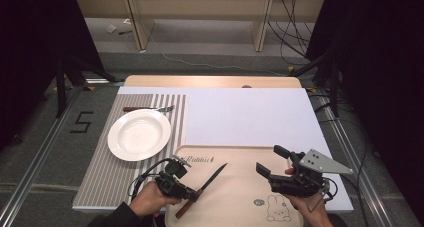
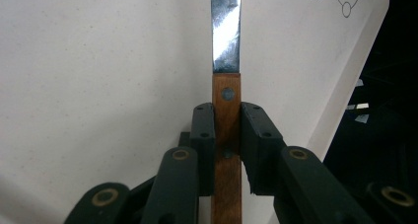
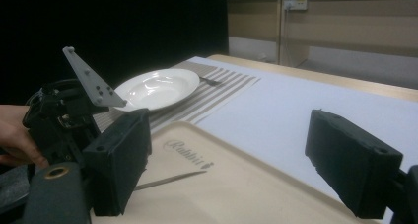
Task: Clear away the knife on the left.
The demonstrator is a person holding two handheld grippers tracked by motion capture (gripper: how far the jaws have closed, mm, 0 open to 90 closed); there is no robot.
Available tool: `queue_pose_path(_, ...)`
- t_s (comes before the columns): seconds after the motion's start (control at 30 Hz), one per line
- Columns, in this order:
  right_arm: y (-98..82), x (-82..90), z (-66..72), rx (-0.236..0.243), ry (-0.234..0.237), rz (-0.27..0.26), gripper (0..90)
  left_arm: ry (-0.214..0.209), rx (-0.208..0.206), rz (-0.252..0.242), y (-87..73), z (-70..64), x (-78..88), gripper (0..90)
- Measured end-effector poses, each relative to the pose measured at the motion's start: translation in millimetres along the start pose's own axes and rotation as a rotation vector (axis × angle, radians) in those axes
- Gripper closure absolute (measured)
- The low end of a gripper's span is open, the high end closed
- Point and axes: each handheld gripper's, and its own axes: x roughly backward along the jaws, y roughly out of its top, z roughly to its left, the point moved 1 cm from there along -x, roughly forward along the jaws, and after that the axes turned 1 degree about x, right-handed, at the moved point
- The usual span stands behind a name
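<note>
Beige tray (image 1: 240, 197) sits at the near edge of the desk (image 1: 250, 114), printed with "Rabbit" at its far rim and a rabbit drawing near its front. Knife (image 1: 202, 188) lies diagonally on the tray's left part, blade tip pointing toward the tray's far rim, wooden handle toward its near-left corner. Left gripper (image 1: 192, 193) is at the tray's left edge, held by the person's left hand (image 1: 150, 199); its fingers (image 2: 203, 135) are clamped on the knife's brown handle, one on each side, just behind where the blade starts. In the left gripper view the blade runs straight up away from the fingers over the tray surface, rivets visible on the handle. Right gripper (image 1: 272, 161) is over the tray's right part, held by the right hand (image 1: 312, 209), grey plate on top; its fingers (image 3: 352, 160) are wide apart with nothing between them. In the right gripper view the knife tip (image 3: 197, 173) lies on the tray between those fingers' line of sight, and the left gripper (image 3: 64, 120) shows farther off. White plate (image 1: 139, 134) rests on a striped mat (image 1: 107, 177) left of the tray, near its far-left corner. Fork (image 1: 149, 108) lies on the mat just beyond the plate, farther from the tray.
</note>
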Motion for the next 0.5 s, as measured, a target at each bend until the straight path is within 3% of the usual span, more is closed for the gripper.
queue_pose_path(0.3, 0.0, -0.1, -0.1, -0.001, 0.001, -0.002, 18.7, 0.032, 0.016, 0.023, -1.4, 6.1, -9.4, 76.5)
queue_pose_path(0.5, 0.1, 0.0, -0.1, -0.001, 0.001, -0.002, 18.7, 0.022, 0.009, 0.007, -1.8, 7.5, -10.0, 75.0)
